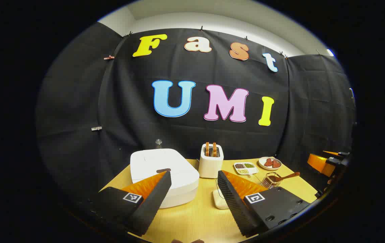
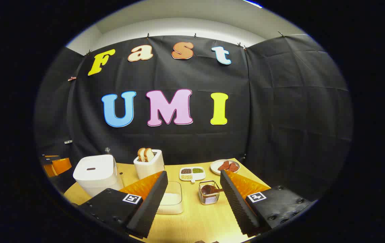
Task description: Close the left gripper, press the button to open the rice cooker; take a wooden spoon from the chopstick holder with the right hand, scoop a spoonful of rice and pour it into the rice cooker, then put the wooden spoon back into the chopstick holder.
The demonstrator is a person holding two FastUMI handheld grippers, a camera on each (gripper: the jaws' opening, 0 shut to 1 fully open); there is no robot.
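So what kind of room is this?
Probably a pretend kitchen in a recording booth: a wooden table holds a rice cooker, a toaster with bread and a wooden spoon in its holder.

Left gripper (image 1: 194,182) above a wooden table (image 1: 196,219), fingers spread wide with nothing between them. Rice cooker (image 1: 164,173), white, lid down, stands at the left behind the left finger (image 1: 153,199). Toaster (image 1: 211,162) with two slices upright in its slots, just right of the cooker. A shallow white dish (image 1: 220,199) lies partly hidden behind the right finger. Divided tray (image 1: 245,167) of grains and a plate (image 1: 270,163) of red pieces lie toward the back right. Wire holder (image 1: 270,180) with wooden spoon (image 1: 285,177), its handle pointing right. Other gripper (image 1: 327,162) at the far right edge
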